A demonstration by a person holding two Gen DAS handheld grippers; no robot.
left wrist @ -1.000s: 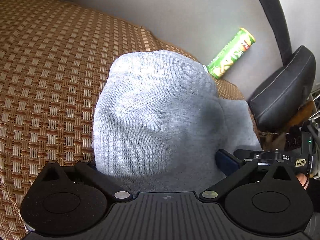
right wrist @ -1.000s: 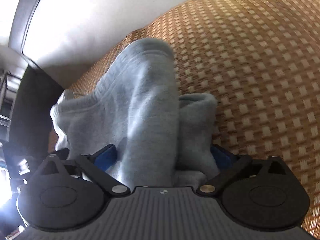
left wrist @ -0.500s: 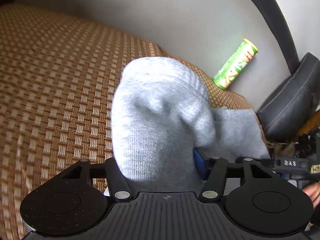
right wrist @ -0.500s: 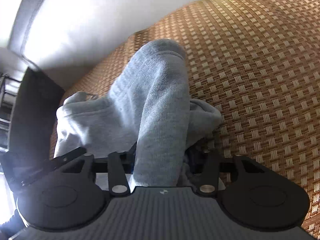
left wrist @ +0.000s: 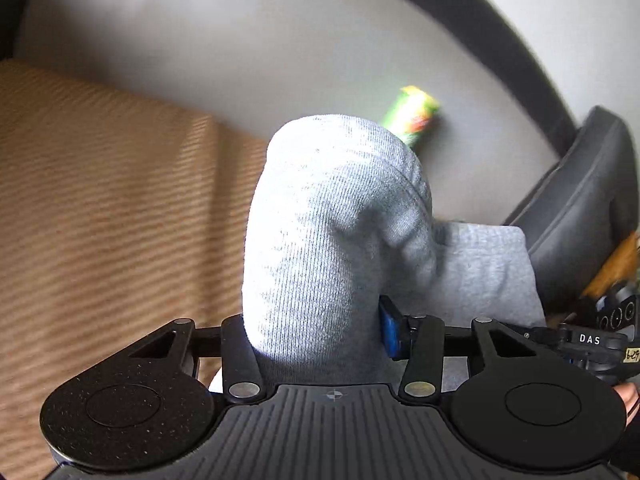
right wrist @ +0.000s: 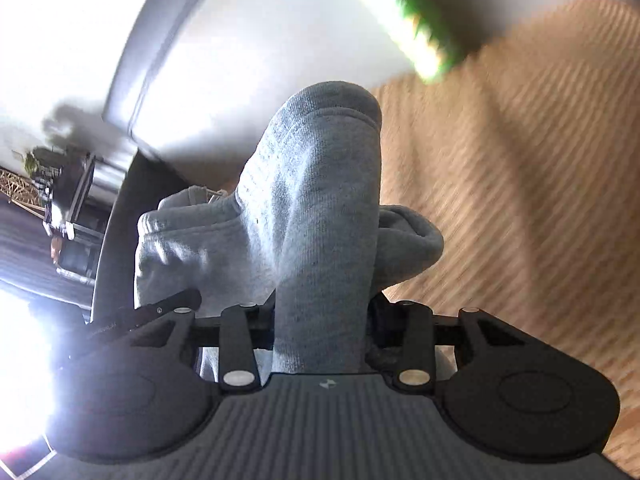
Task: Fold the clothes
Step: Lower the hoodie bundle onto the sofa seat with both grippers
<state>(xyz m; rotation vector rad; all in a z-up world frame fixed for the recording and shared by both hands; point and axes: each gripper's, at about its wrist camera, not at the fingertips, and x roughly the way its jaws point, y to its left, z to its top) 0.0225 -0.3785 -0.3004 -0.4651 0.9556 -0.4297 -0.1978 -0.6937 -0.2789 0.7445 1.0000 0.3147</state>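
Grey knit garment [left wrist: 328, 240] bunched upright, ribbed, thickly folded.

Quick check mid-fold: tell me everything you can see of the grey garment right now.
The grey garment is a soft knit, sweatshirt-like fabric with a stitched hem. It is bunched into thick upright folds: one stands between the left gripper fingers, another between the right gripper fingers, both clamped on it. The rest hangs toward the woven mat.

The grey garment [left wrist: 332, 248] hid the left tool's [left wrist: 320, 332] fingertips. The green can [right wrist: 416, 20] at the right wrist view's top edge was cut off and smeared. The woven mat [left wrist: 112, 208] was blurred into stripes.
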